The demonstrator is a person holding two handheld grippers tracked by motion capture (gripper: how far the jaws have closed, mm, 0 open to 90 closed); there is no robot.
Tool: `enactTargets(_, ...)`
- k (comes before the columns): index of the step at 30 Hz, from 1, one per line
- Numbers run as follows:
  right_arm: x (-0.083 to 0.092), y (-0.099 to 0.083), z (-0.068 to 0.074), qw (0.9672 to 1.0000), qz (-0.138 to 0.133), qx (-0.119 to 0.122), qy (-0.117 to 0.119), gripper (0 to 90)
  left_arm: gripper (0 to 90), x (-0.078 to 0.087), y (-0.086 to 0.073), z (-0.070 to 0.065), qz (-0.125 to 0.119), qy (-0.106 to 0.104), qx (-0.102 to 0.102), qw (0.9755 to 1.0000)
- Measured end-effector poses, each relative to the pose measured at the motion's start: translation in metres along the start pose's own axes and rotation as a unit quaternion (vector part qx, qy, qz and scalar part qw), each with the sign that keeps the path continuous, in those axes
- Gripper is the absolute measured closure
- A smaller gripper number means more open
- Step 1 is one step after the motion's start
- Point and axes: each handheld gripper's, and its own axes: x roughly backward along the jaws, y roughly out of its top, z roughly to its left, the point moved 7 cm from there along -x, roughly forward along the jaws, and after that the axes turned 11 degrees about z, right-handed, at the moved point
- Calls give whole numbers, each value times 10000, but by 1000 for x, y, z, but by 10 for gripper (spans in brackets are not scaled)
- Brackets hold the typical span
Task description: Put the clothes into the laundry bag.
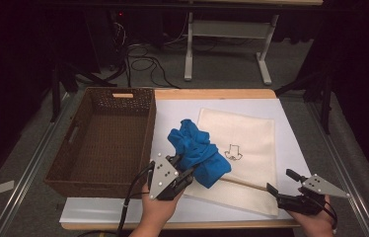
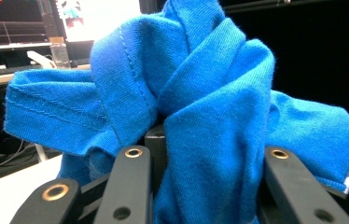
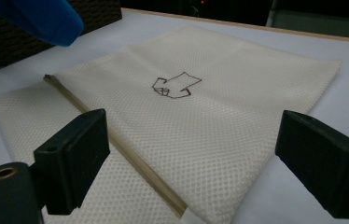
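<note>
A bunched blue cloth [image 1: 197,150] hangs over the left part of a cream mesh bag [image 1: 251,138], just right of the basket. My left gripper [image 1: 183,168] is shut on the cloth's lower end. In the left gripper view the cloth [image 2: 200,93] bulges up between the two black jaws of that gripper [image 2: 210,154] and hides what lies behind. My right gripper [image 1: 279,180] stands open at the bag's near right corner. In the right gripper view its jaws [image 3: 191,140] stand wide apart over the bag [image 3: 219,116], near the zipper edge [image 3: 135,163], holding nothing. The cloth's tip [image 3: 37,16] shows at upper left.
A brown wicker basket [image 1: 149,133] with nothing in it stands at the left of the table. A white sheet [image 1: 172,111] covers the wooden tabletop, and the bag bears a small drawn outline [image 1: 233,152]. Cables and a table frame [image 1: 227,44] lie on the floor beyond.
</note>
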Motion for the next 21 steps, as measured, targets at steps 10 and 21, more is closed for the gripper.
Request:
enactTargets(10,-21,21,21,9992,282,268,126,148,671,27,-29,16,-14,164,-7,9999)
enactTargets(21,-61,15,38,9928,980,497,480,287,666,32,-35,16,8,293,-35,9996)
